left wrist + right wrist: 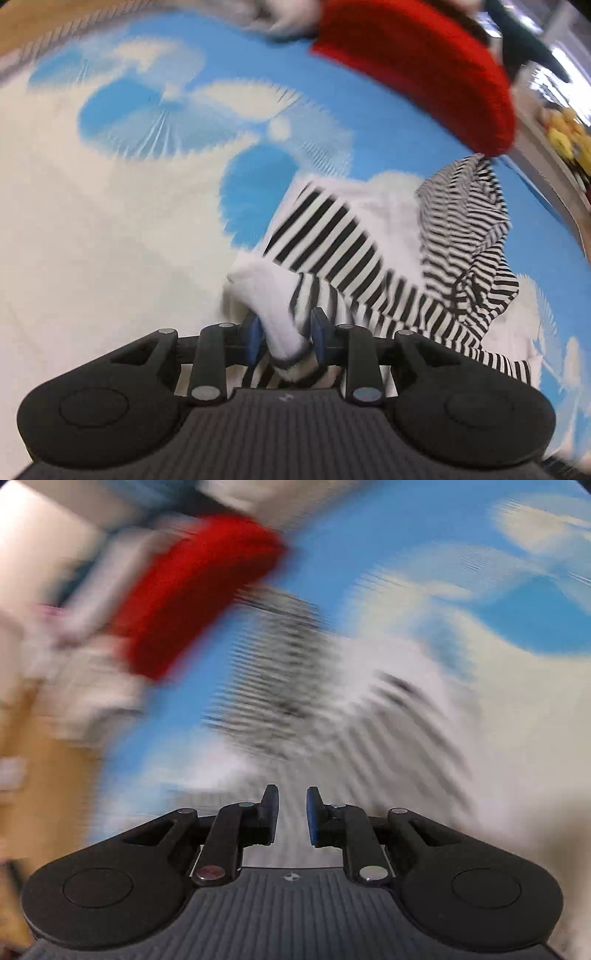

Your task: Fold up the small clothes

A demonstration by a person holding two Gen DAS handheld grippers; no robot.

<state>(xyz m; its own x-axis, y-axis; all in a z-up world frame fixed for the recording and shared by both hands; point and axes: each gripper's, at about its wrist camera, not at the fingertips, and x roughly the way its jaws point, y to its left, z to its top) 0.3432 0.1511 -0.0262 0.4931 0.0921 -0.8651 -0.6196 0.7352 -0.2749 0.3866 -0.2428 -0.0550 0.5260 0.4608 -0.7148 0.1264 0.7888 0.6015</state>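
Cloud-print sheet [110, 221] — no legible writing.

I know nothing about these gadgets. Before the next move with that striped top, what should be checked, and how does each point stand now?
1. White cuff of the striped garment sits between the left gripper fingers: ok.
2. Pads actually pressing the cuff: cannot tell.
3. Right gripper empty, fingers apart: ok.
4. Red garment lies apart from the cuff: ok.
5. Striped garment laid flat: not ok, bunched.
6. Right view sharp enough to aim: not ok, blurred.
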